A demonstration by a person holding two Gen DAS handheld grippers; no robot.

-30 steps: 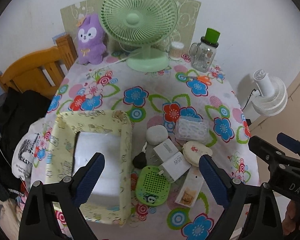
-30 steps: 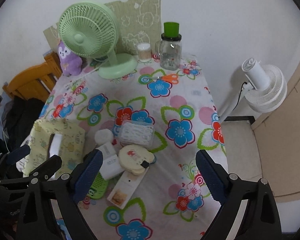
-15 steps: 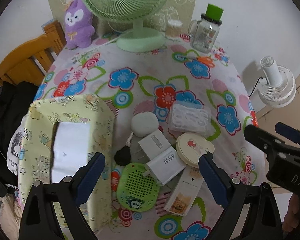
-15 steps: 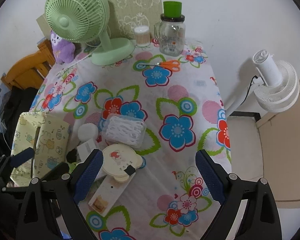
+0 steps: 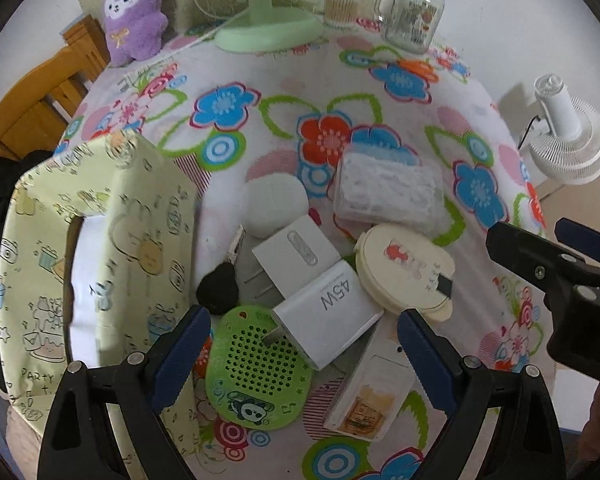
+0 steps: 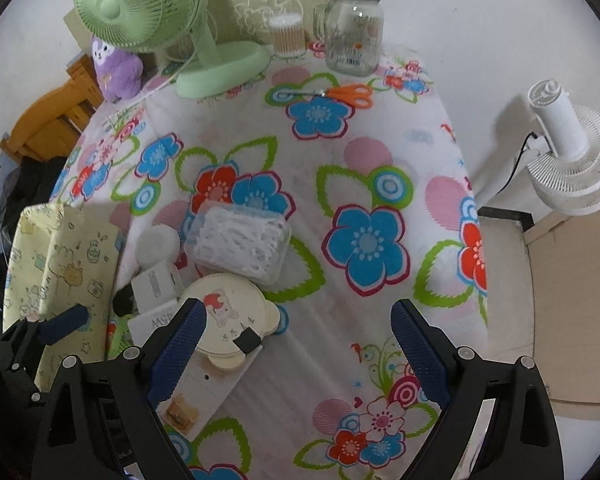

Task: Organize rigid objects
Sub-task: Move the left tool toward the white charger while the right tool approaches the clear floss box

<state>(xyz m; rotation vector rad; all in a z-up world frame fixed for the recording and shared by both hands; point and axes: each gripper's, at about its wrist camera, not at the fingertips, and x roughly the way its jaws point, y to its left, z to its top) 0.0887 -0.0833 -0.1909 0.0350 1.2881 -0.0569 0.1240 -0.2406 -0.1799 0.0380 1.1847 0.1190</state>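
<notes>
Beside the yellow patterned box [image 5: 100, 248] – two white chargers [image 5: 328, 308] [image 5: 296, 248], one green perforated disc [image 5: 258, 368], one round cream case [image 5: 406, 272], one clear swab box [image 5: 388, 192]

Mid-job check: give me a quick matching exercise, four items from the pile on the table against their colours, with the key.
Things:
1. perforated disc
2. car key
3. 45W charger
4. round bear-print case

Colours:
A. cream
B. green
C. white
D. black

Pairs: 1-B, 2-D, 3-C, 4-A
</notes>
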